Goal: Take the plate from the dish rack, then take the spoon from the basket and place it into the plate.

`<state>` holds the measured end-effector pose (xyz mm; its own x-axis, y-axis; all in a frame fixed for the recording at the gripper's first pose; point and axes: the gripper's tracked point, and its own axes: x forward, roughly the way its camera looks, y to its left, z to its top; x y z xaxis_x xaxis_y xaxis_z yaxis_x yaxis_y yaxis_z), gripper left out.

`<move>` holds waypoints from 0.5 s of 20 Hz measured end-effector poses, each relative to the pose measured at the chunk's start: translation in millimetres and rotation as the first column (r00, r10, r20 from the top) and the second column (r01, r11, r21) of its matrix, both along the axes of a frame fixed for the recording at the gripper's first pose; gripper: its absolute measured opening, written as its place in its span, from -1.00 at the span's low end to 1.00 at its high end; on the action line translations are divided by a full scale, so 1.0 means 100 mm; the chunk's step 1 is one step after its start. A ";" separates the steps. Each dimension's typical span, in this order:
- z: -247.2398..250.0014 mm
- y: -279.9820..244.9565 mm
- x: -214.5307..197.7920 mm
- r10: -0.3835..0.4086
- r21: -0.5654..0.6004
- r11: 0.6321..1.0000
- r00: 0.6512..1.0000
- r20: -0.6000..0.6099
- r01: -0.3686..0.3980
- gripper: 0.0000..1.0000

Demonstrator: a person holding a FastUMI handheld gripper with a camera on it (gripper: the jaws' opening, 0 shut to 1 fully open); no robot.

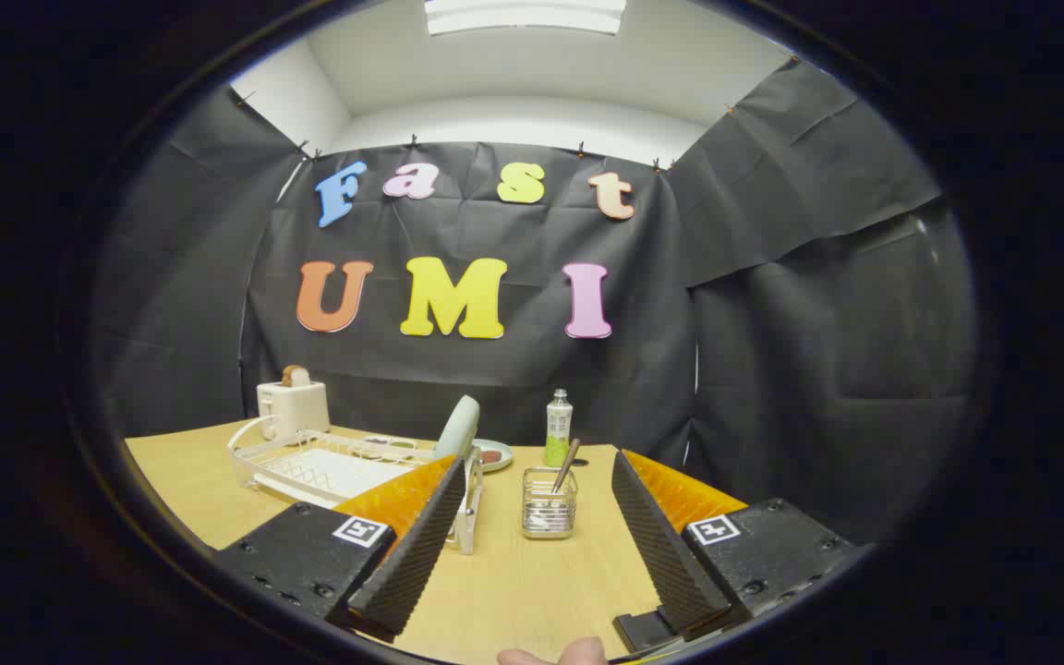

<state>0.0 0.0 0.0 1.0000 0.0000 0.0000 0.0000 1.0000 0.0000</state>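
A pale green plate [458, 427] stands on edge at the right end of the white dish rack [329, 466], just beyond my left finger. A small wire basket [549, 503] stands on the wooden table ahead of the gap between my fingers, with a brown-handled spoon [565, 466] leaning out of it. My gripper [537, 466] is open, held back from both, with nothing between its fingers.
A white toaster [293, 406] with toast stands behind the rack at the back left. A green bottle [558, 428] and a small dish of food [493, 454] sit near the back wall. A fingertip [555, 654] shows below the fingers.
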 end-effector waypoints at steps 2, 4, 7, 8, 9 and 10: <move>0.00 -0.01 -0.02 -0.002 0.012 1.000 1.000 0.003 0.002 1.00; -0.01 -0.02 -0.02 -0.005 0.017 1.000 1.000 0.002 0.005 1.00; 0.01 -0.03 -0.01 -0.011 0.011 1.000 1.000 0.008 0.011 1.00; 0.00 -0.03 -0.01 -0.012 0.011 1.000 1.000 0.010 0.012 1.00; 0.00 -0.03 -0.01 -0.012 0.011 1.000 1.000 0.010 0.012 1.00; -0.01 -0.03 0.00 -0.012 0.013 1.000 1.000 0.012 0.012 1.00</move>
<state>-0.2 -2.9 -1.1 0.9999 -0.0121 0.0115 0.0120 0.9998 0.0129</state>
